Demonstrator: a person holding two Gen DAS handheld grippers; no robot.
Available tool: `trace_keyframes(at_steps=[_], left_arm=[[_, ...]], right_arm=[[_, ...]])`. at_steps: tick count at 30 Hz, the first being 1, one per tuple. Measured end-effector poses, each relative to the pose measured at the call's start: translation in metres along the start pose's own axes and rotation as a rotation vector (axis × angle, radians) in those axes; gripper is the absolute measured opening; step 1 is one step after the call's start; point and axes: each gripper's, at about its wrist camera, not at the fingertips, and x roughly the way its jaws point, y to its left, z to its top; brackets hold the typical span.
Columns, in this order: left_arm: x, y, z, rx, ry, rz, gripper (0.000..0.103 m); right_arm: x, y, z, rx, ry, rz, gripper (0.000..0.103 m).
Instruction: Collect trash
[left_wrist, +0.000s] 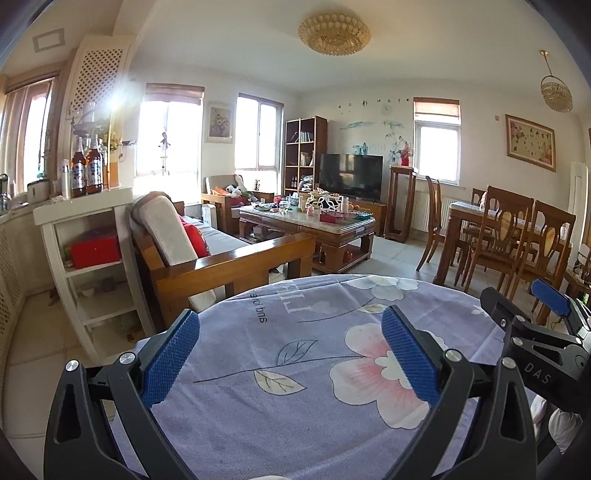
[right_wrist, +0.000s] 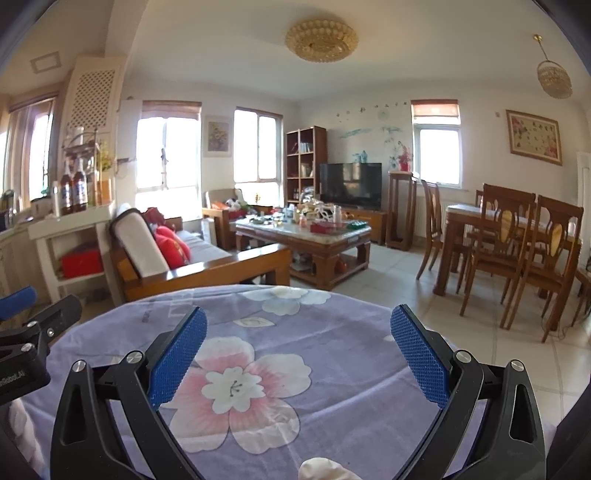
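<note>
My left gripper (left_wrist: 291, 339) is open and empty above a surface covered by a purple cloth with pink flowers (left_wrist: 295, 369). My right gripper (right_wrist: 299, 336) is open and empty over the same cloth (right_wrist: 258, 387). The right gripper also shows at the right edge of the left wrist view (left_wrist: 546, 332), and the left gripper at the left edge of the right wrist view (right_wrist: 26, 325). No trash lies on the cloth in view. Across the room a wooden coffee table (left_wrist: 343, 230) carries a clutter of cups and small items, also in the right wrist view (right_wrist: 332, 234).
A wooden sofa with red cushions (left_wrist: 207, 251) stands beyond the cloth. A white shelf with bottles (left_wrist: 81, 221) is at the left. A dining table with chairs (left_wrist: 509, 236) is at the right. A television (left_wrist: 351, 177) stands at the far wall. Tiled floor (right_wrist: 406, 280) lies between.
</note>
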Motion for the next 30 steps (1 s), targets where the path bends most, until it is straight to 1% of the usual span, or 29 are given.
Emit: trace_keyframes(at_steps=[15,30], left_arm=[[-0.003,-0.002,0.000,-0.003,-0.004,0.003,0.098],[-0.003,-0.001,0.000,-0.003,-0.006,0.004,0.098]], right_arm=[[-0.005,-0.013,0.001,0.037,0.005,0.002,0.098],[-0.007,-0.015,0.002,0.044,0.006,0.003,0.098]])
